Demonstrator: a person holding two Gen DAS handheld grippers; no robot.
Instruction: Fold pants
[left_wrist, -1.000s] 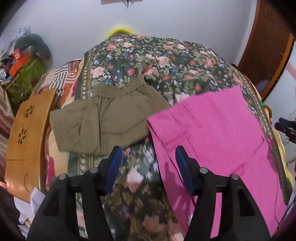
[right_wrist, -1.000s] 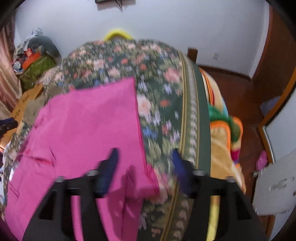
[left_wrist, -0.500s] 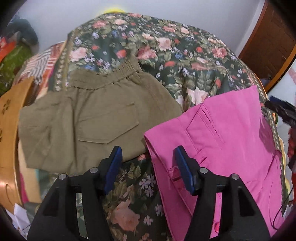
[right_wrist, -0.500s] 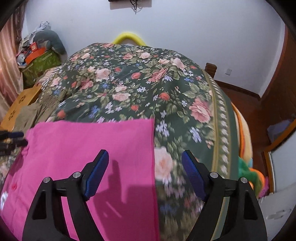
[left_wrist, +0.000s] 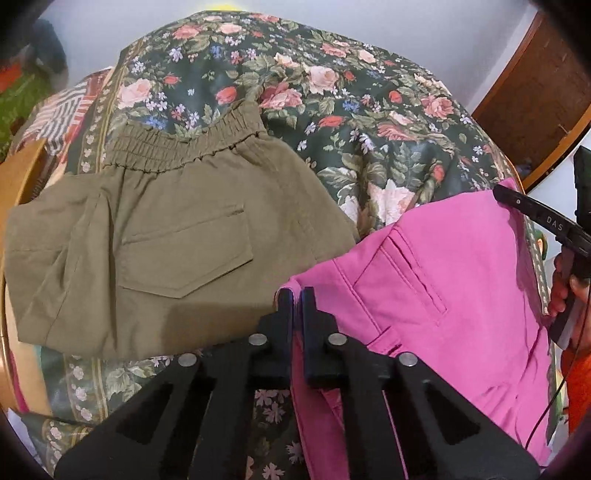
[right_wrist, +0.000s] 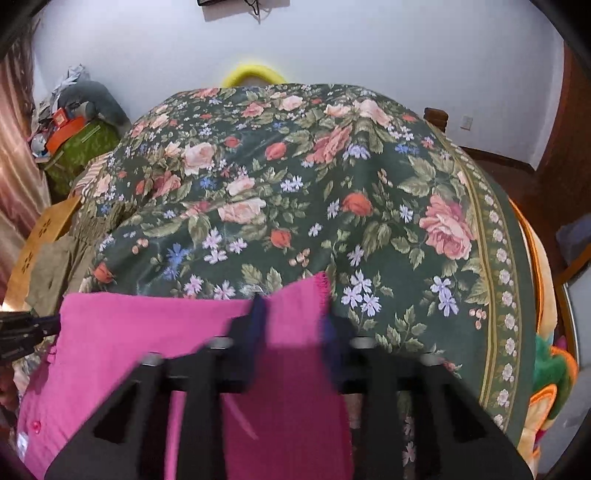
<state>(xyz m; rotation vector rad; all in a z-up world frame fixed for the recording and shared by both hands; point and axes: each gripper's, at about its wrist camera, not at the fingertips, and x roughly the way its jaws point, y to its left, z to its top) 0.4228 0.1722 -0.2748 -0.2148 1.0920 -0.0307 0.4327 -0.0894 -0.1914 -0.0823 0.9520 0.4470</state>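
Note:
Pink pants (left_wrist: 443, 288) lie on the floral bedspread (left_wrist: 332, 92). My left gripper (left_wrist: 297, 301) is shut on the pink pants' waistband corner, near the back pocket. In the right wrist view the pink pants (right_wrist: 129, 343) show with their far right corner between my right gripper's (right_wrist: 291, 314) fingers. The fingers are blurred and partly closed around the fabric, with a gap still between them. The right gripper also shows in the left wrist view (left_wrist: 535, 218) at the pants' far edge.
Folded olive pants (left_wrist: 166, 240) with an elastic waistband lie left of the pink pants, touching them. A wooden headboard (right_wrist: 40, 236) is on the left side. Clutter (right_wrist: 74, 129) sits in the far left corner. The bed's right edge (right_wrist: 517, 277) drops to a wooden floor.
My left gripper has moved forward and shut on the pink waistband corner. My right gripper has moved to the pants' far right corner and its fingers have narrowed around the fabric.

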